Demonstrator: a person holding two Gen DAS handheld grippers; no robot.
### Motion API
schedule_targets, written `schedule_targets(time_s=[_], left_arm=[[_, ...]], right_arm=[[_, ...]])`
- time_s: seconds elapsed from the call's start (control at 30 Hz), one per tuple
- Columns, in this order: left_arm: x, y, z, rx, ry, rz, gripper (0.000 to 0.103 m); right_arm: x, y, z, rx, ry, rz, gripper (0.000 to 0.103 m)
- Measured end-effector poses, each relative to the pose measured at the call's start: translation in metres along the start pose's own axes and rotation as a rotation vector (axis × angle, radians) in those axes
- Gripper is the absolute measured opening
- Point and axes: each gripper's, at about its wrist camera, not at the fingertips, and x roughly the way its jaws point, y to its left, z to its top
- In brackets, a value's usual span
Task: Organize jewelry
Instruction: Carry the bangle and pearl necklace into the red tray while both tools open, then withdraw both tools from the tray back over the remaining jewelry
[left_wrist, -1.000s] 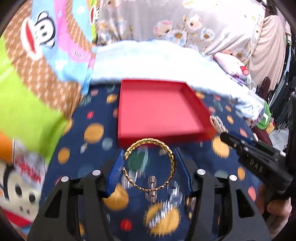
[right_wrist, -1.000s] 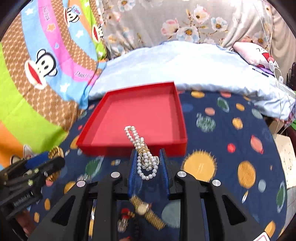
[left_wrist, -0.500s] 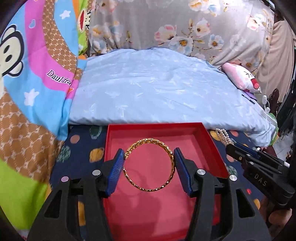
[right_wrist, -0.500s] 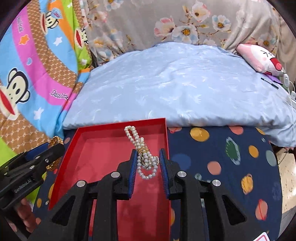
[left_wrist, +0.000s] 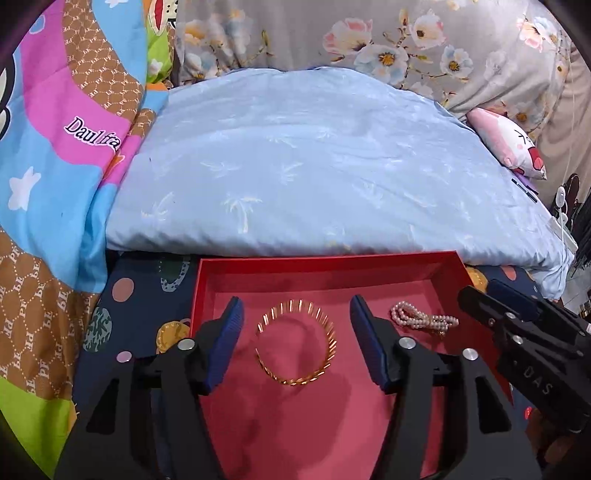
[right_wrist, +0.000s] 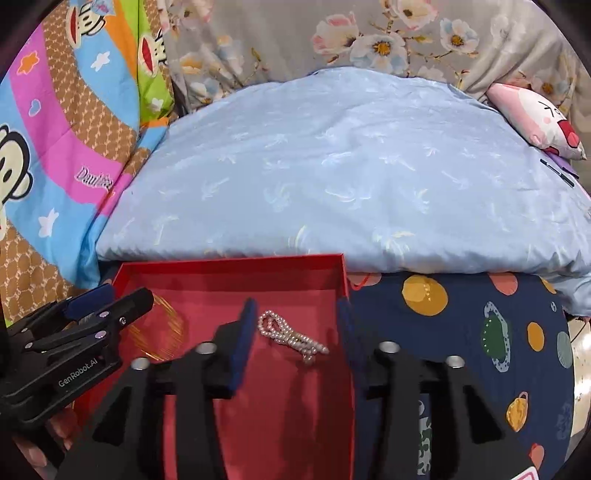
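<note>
Both pieces lie in the red tray (left_wrist: 325, 269), which sits on the bed at the near edge of the pale blue pillow (left_wrist: 314, 177), on the dark spotted sheet (right_wrist: 461, 332).

Left hand-held gripper (left_wrist: 295, 341): jaws have just been opening and stand wide. The gold bangle (left_wrist: 295, 343) is between the pads but touches neither; it reads blurred, likely dropping or settling on the tray floor, left of centre.

Right hand-held gripper (right_wrist: 295, 343): jaws have just been opening, now parted at a middling width. The pearl bracelet (right_wrist: 291, 336) lies loose on the tray floor between them, free of both pads, close to the tray's right wall.

Handling, as judgement:
- Bangle: rigid hoop, light, polished metal, so slippery; could roll or skate if dropped on edge. Best taken across its width, pads on opposite outer sides of the ring.
- Pearls: limp, several strands bunched, light; will sag and swing when lifted. Best pinched at the middle of the bunch, near the small gold clasp (right_wrist: 308, 356), with gentle pressure. Beads may slide; thread could snag.

The two pieces lie apart. Placement of this pair looks about done.
</note>
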Motion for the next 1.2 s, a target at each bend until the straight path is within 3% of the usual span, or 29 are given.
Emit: schedule_targets(time_s=[0.13, 0.37, 0.53, 0.77, 1.03, 1.2], left_arm=[[-0.017, 0.002, 0.002, -0.001, -0.04, 0.017, 0.069], [-0.085, 0.011, -0.024, 0.01, -0.08, 0.027, 0.07], [-0.136, 0.02, -0.075, 0.004, -0.064, 0.018, 0.07], [-0.182, 0.032, -0.159, -0.019, 0.007, 0.028, 0.07], [-0.193, 0.028, -0.24, -0.016, 0.115, -0.021, 0.07], [-0.188, 0.007, -0.265, 0.033, 0.143, -0.056, 0.07]], right_arm=[[-0.019, -0.005, -0.002, 0.002, -0.026, -0.004, 0.049], [-0.084, -0.016, -0.033, 0.002, -0.046, 0.007, 0.054], [-0.137, -0.018, -0.084, -0.02, -0.051, -0.022, 0.055], [-0.186, -0.013, -0.168, -0.001, 0.01, -0.027, 0.056], [-0.205, 0.001, -0.244, 0.014, 0.093, -0.011, 0.056], [-0.206, 0.004, -0.271, 0.042, 0.134, 0.001, 0.056]])
